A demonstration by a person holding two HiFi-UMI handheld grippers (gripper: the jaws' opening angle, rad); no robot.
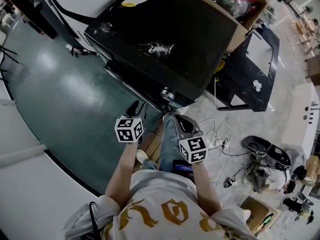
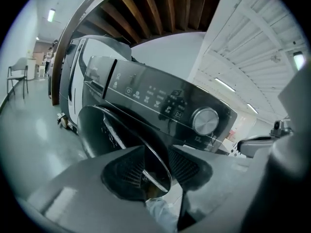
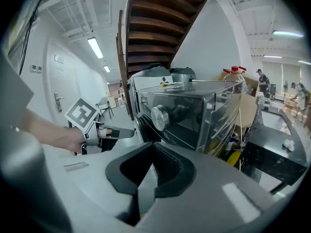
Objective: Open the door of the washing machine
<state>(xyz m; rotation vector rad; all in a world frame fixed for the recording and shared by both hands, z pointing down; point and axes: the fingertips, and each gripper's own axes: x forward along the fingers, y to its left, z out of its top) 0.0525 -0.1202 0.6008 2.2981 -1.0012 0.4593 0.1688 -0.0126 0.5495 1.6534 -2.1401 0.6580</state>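
The black washing machine stands in front of me, its control panel and silver dial facing me. The round door stands slightly ajar, and its curved rim runs between the pads of my left gripper, which is shut on that rim. From the head view, the left gripper sits at the machine's front left. My right gripper hovers beside it below the dial; its jaws are shut with nothing between them.
A cardboard box of clutter stands against the machine's right side. A black frame lies on the floor further right, with cables and gear beside my legs. A white partition runs along my left.
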